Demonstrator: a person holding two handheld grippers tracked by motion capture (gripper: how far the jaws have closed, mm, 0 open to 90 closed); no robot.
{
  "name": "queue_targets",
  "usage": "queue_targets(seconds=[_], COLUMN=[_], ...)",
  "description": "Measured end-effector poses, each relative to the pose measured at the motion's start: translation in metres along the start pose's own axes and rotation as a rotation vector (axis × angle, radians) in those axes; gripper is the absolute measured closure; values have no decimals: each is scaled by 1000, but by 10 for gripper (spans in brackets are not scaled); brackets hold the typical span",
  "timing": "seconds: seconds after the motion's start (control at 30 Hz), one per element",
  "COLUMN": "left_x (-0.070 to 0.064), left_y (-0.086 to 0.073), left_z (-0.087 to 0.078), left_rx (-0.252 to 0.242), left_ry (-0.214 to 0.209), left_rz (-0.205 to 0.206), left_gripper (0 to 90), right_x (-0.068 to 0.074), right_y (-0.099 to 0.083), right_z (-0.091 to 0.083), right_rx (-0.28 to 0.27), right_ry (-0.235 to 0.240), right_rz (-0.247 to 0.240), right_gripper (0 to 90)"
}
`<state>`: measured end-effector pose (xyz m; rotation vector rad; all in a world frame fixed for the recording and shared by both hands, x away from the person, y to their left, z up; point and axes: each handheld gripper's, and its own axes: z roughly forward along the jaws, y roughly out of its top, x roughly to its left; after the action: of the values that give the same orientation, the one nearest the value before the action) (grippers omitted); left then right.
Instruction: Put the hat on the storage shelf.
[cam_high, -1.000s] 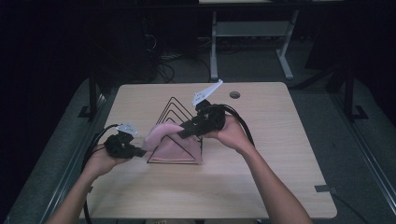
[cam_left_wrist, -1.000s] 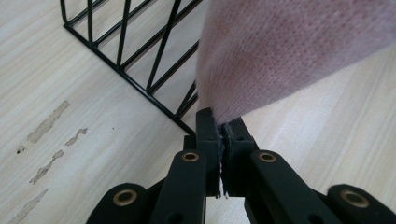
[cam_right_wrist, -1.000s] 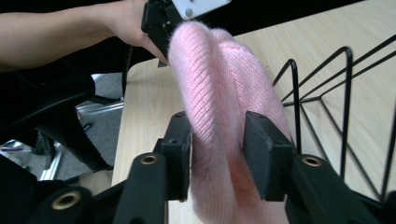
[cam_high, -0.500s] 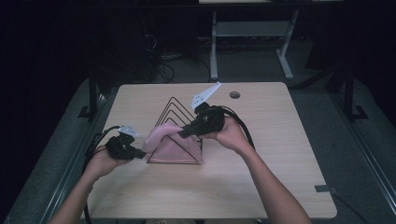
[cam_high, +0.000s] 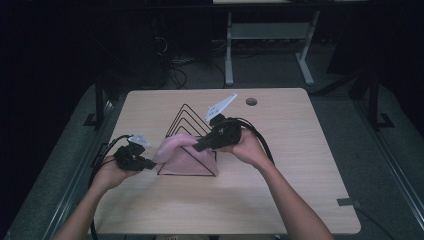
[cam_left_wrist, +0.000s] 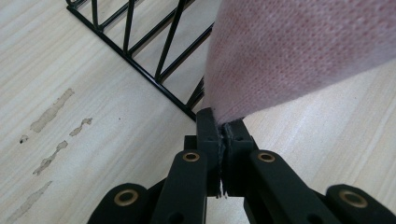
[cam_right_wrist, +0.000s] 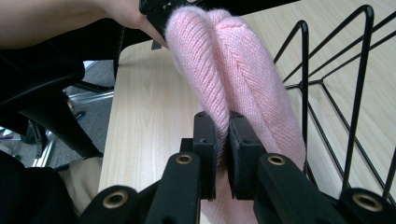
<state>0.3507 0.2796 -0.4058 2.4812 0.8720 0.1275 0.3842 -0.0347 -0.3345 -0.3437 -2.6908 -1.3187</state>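
A pink knitted cloth (cam_high: 175, 152) hangs stretched between the two grippers, draped over the near end of a black wire rack (cam_high: 189, 135) on the table (cam_high: 300, 150). The left gripper (cam_left_wrist: 223, 140) is clamped tight on one corner of the cloth, just left of the rack. The right gripper (cam_right_wrist: 222, 140) is pinched on a doubled fold of it, just above the rack's near-right side.

The cloth looks light, soft and limp; it will sag wherever it is unsupported, so edges and corners are the sensible holds, and the wires could snag the knit. Its long axis runs from gripper to gripper, across the rack's front, rising slightly toward the right.
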Motion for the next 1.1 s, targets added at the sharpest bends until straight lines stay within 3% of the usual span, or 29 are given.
queue_targets(seconds=[0.1,0.3,0.6,0.9,1.1], left_x=[-2,-4,-8,-8,-9], left_y=[1,0,-3,-5,-7], left_z=[1,-1,-14,-18,-18], left_rx=[-5,-13,-60,-93,-87], left_ry=[-5,-20,-17,-37,-38], left_rz=[-6,-7,3,-10,-14], left_gripper=[882,869,753,672,654], right_x=[0,1,3,-1,-4], right_y=[0,-4,-13,-27,-42], right_z=[-1,-4,-13,-32,-47], right_rx=[-3,-17,-37,-63,-69], right_ry=[2,1,-31,-69,-99], right_rz=[4,37,52,97,153], right_gripper=[806,666,519,438,405])
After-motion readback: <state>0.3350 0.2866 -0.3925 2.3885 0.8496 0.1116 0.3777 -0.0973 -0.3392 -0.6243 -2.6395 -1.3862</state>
